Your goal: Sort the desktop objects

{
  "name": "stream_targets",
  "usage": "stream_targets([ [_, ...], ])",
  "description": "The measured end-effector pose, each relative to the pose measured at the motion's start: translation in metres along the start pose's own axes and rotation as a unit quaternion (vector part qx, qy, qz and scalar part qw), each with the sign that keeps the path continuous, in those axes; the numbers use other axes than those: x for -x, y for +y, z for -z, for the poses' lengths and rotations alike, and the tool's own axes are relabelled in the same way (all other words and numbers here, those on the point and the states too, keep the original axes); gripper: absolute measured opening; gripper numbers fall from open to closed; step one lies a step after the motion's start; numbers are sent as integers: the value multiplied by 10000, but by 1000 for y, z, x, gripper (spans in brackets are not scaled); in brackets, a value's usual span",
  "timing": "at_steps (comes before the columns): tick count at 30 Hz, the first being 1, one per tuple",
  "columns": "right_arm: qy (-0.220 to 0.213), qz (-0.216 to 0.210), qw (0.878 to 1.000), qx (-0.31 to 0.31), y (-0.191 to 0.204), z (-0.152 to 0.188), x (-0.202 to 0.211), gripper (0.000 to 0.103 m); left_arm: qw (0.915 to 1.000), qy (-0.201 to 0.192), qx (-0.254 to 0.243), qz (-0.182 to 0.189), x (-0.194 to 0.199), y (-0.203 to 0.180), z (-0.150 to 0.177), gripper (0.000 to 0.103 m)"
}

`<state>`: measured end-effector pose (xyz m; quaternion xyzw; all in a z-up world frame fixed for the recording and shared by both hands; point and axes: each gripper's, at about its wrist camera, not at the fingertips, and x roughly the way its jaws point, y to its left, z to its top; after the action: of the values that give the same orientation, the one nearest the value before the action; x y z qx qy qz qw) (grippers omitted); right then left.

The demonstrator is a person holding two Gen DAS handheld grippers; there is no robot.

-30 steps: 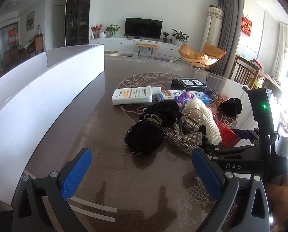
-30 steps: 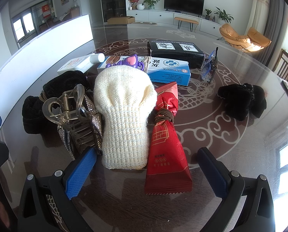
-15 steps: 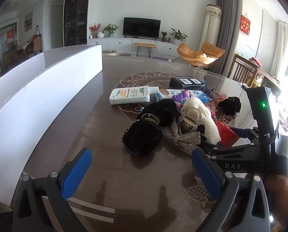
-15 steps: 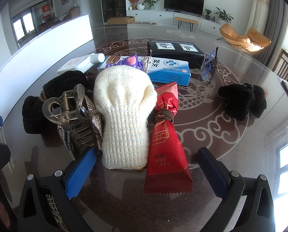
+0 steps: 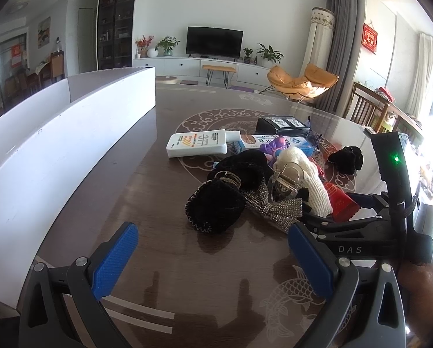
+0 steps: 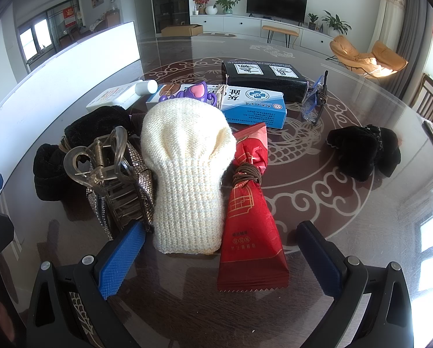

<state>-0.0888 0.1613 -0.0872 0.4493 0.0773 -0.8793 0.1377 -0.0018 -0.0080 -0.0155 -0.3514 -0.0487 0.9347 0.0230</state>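
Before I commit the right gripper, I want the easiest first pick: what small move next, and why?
Probably ease the right gripper forward and shut on the red snack packet: it lies between the open jaws, nearest, beside the cream knit piece.

You are working in a home, in an open living and dining room. Across the room a flat television [image 5: 214,40] stands on a long white cabinet [image 5: 187,66] dressed with potted plants [image 5: 270,55] and a vase of flowers [image 5: 144,43]. An orange lounge chair [image 5: 300,79] sits by grey floor-length curtains [image 5: 337,37], with a small wooden bench [image 5: 218,69] in front of the cabinet. Tall dark display shelves [image 5: 116,20] line the wall, and a red ornament [image 5: 369,37] hangs at the right. Your desk [image 5: 164,232] is a glossy dark dining table inlaid with pale cloud and fish patterns, wooden dining chairs [image 5: 364,107] beside it.
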Motion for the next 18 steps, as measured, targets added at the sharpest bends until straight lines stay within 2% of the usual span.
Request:
stream_targets([
  [18, -1, 1, 10000, -1, 0, 0, 0, 103, 10000, -21, 49, 22, 2, 2, -1, 103],
])
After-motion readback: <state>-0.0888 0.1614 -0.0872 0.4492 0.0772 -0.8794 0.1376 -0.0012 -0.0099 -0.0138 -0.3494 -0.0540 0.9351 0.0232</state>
